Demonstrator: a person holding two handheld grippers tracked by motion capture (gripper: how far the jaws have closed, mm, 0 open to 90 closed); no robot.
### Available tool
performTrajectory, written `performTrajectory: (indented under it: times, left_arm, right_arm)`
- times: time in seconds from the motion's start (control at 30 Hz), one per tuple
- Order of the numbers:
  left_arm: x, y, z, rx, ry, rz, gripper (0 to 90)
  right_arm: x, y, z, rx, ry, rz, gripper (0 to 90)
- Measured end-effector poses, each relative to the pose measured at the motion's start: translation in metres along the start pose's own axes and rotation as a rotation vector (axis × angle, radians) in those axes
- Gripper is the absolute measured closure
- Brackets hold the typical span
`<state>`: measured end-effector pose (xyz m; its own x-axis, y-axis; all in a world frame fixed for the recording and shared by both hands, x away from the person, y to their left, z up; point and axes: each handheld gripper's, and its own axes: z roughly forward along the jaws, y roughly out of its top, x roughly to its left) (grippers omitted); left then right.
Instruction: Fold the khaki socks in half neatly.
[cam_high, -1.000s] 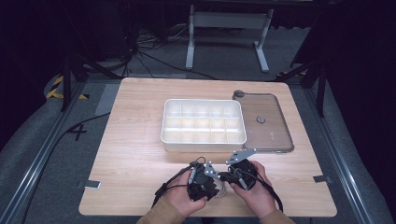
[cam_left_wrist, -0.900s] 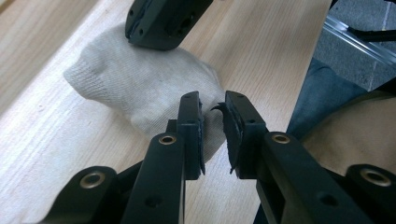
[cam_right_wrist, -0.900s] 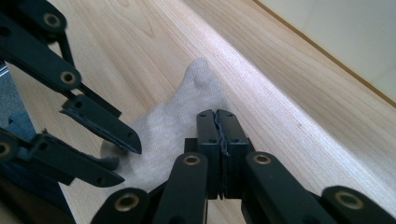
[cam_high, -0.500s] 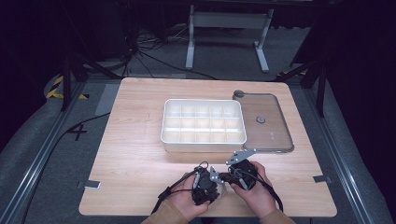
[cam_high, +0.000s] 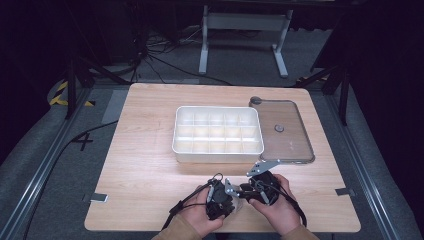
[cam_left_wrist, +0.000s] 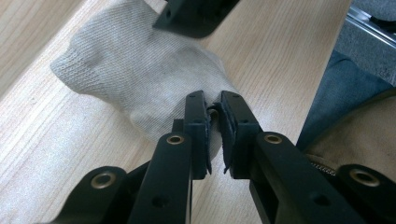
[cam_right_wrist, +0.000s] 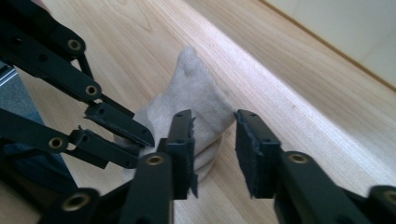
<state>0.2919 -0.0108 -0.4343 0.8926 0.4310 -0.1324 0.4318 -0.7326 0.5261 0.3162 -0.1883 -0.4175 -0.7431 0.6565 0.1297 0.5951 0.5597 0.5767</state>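
Note:
A pale knitted sock (cam_left_wrist: 135, 65) lies bunched on the wooden table (cam_high: 150, 165) near its front edge. My left gripper (cam_left_wrist: 214, 109) has just been closing, and its pads now pinch a fold of the sock's edge. My right gripper (cam_right_wrist: 215, 126) has just been opening. Its jaws stand apart in front of the sock (cam_right_wrist: 198, 93) with nothing pressed between them. In the right gripper view the left gripper (cam_right_wrist: 140, 140) comes in from the left onto the sock. In the high view the left gripper (cam_high: 234, 192) and right gripper (cam_high: 245, 190) meet tip to tip.
A white compartment tray (cam_high: 218, 156) sits at the table's middle. A clear lid (cam_high: 292, 142) with a small knob lies flat to its right. The person's trouser leg (cam_left_wrist: 355, 88) shows past the table's front edge.
Hardly anything differs in the high view: both hands stay close together at the table's front edge.

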Motion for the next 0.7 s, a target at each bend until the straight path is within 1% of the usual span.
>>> performTrajectory:
  times: [0.03, 0.07, 0.1, 0.13, 0.23, 0.3, 0.37, 0.43, 0.5, 0.53, 0.6, 0.63, 0.7]
  left_arm:
    - [0.0, 0.0, 0.0, -0.001, 0.002, 0.0, 82.5]
    - [0.0, 0.0, 0.0, -0.001, 0.002, 0.001, 84.4]
    - [0.0, 0.0, 0.0, 0.0, 0.004, 0.001, 84.4]
    - [-0.001, 0.0, 0.0, 0.009, 0.005, 0.001, 85.3]
    - [-0.001, 0.0, 0.0, 0.013, 0.006, -0.003, 87.9]
    - [-0.002, 0.001, 0.0, 0.011, 0.008, 0.008, 88.4]
    - [-0.003, 0.001, 0.0, 0.015, 0.01, 0.007, 88.5]
    - [-0.002, 0.001, 0.0, 0.012, 0.013, 0.017, 88.5]
    - [-0.002, 0.001, 0.0, 0.011, 0.011, 0.018, 88.6]
    - [-0.002, 0.001, 0.0, 0.01, 0.008, 0.019, 88.6]
    - [-0.003, 0.001, 0.0, 0.01, 0.003, 0.018, 88.6]
    - [-0.003, 0.0, 0.0, 0.017, -0.009, 0.014, 88.6]
    - [-0.003, 0.0, -0.002, 0.036, -0.024, -0.001, 89.4]
  right_arm:
    - [0.001, 0.0, 0.002, 0.0, -0.008, -0.008, 64.1]
    - [0.002, 0.0, 0.004, 0.003, -0.015, -0.011, 60.5]
    - [0.002, 0.0, 0.004, 0.003, -0.015, -0.011, 60.5]
    - [0.002, 0.0, 0.005, -0.002, -0.012, -0.009, 59.4]
    - [0.004, 0.0, 0.006, -0.014, -0.014, 0.003, 56.1]
    - [0.004, 0.0, 0.008, -0.018, -0.014, 0.01, 54.0]
    - [0.004, -0.001, 0.011, -0.005, -0.006, 0.021, 53.1]
    - [0.004, -0.002, 0.014, 0.008, -0.001, 0.027, 52.8]
    - [0.003, -0.003, 0.015, 0.019, -0.006, 0.025, 52.2]
    - [0.002, -0.005, 0.017, 0.032, -0.007, 0.048, 51.9]
    - [0.001, -0.005, 0.018, 0.031, -0.001, 0.057, 51.9]
    - [-0.002, -0.007, 0.019, 0.038, 0.025, 0.083, 51.9]
    - [-0.004, -0.008, 0.02, 0.04, 0.039, 0.098, 51.9]
